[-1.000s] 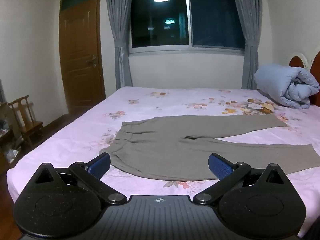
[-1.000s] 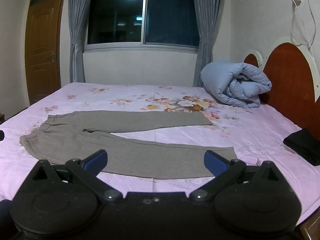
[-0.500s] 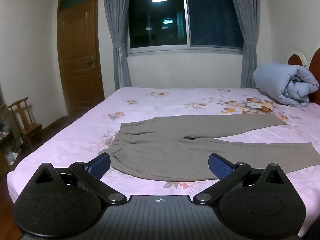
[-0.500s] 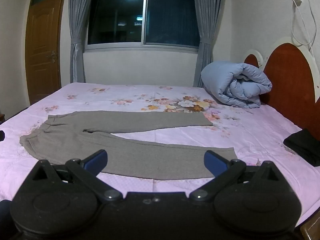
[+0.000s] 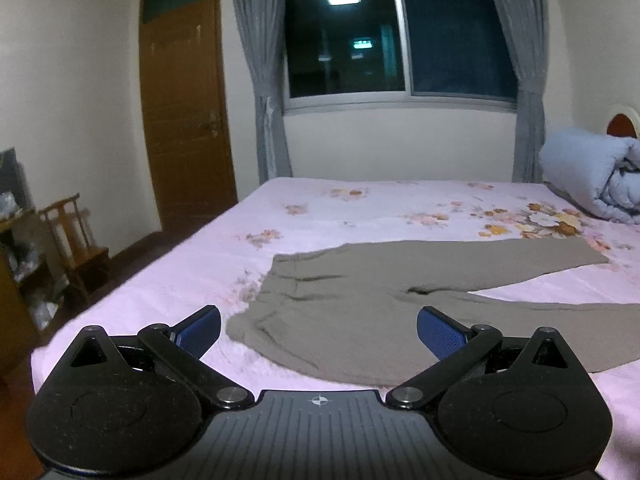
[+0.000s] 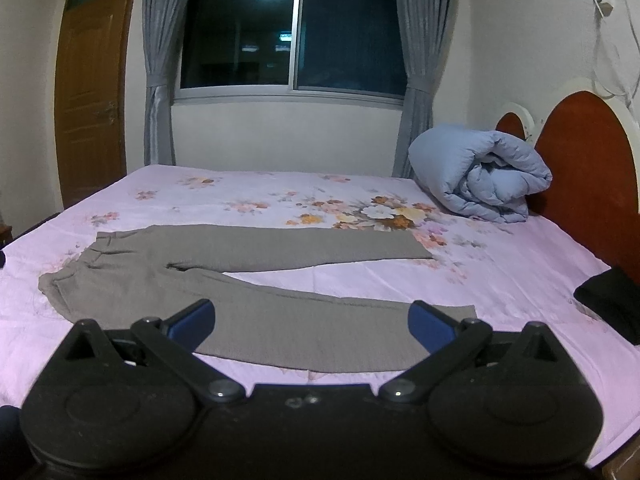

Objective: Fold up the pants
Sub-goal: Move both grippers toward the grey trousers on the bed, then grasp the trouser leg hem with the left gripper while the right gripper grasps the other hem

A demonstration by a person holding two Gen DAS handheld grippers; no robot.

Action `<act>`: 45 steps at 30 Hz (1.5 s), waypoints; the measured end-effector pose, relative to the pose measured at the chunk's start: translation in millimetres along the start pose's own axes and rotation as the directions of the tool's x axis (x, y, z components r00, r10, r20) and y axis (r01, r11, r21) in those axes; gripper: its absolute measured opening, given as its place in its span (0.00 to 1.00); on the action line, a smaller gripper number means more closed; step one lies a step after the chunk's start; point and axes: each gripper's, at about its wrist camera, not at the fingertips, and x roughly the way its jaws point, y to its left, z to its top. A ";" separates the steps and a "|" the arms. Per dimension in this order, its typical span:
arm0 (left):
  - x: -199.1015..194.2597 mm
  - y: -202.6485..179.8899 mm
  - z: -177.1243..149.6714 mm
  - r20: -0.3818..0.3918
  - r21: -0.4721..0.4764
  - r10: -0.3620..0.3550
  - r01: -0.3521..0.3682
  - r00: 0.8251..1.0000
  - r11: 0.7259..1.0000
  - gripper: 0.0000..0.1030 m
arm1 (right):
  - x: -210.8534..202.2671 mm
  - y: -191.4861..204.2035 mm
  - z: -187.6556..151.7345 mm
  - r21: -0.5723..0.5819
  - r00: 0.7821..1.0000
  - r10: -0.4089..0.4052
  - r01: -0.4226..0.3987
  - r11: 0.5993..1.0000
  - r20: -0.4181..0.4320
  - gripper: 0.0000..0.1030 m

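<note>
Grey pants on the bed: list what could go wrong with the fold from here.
1. The grey fabric pants lie with legs splayed apart, so a fold may come out uneven.
2. The open left gripper and open right gripper could pinch the pink floral bedsheet along with the cloth.

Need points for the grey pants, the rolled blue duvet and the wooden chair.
grey pants (image 6: 280,320), right wrist view, on the near leg.
rolled blue duvet (image 6: 476,172), right wrist view, on the outer fold of the roll.
wooden chair (image 5: 76,236), left wrist view, on the slatted back.
</note>
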 end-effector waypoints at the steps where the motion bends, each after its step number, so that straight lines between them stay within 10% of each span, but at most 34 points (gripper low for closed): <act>1: 5.3 2.7 3.4 0.007 0.012 -0.008 0.008 1.000 1.000 1.00 | 2.0 0.7 1.0 -0.005 1.000 -0.001 0.001 1.000 0.001 0.94; 14: 122.9 55.1 37.7 -0.025 0.046 -0.074 0.076 0.997 0.996 1.00 | 72.0 13.7 37.5 -0.049 1.000 0.030 -0.030 0.998 -0.005 0.94; 30: 350.1 102.4 42.3 -0.167 0.041 0.016 -0.009 0.986 0.999 1.00 | 235.9 77.8 79.1 -0.146 0.994 0.083 -0.093 0.985 -0.074 0.94; 45: 587.1 114.3 16.7 -0.336 -0.086 -0.228 0.211 0.914 0.974 1.00 | 394.6 95.9 101.2 -0.105 0.983 0.117 -0.132 0.986 -0.139 0.94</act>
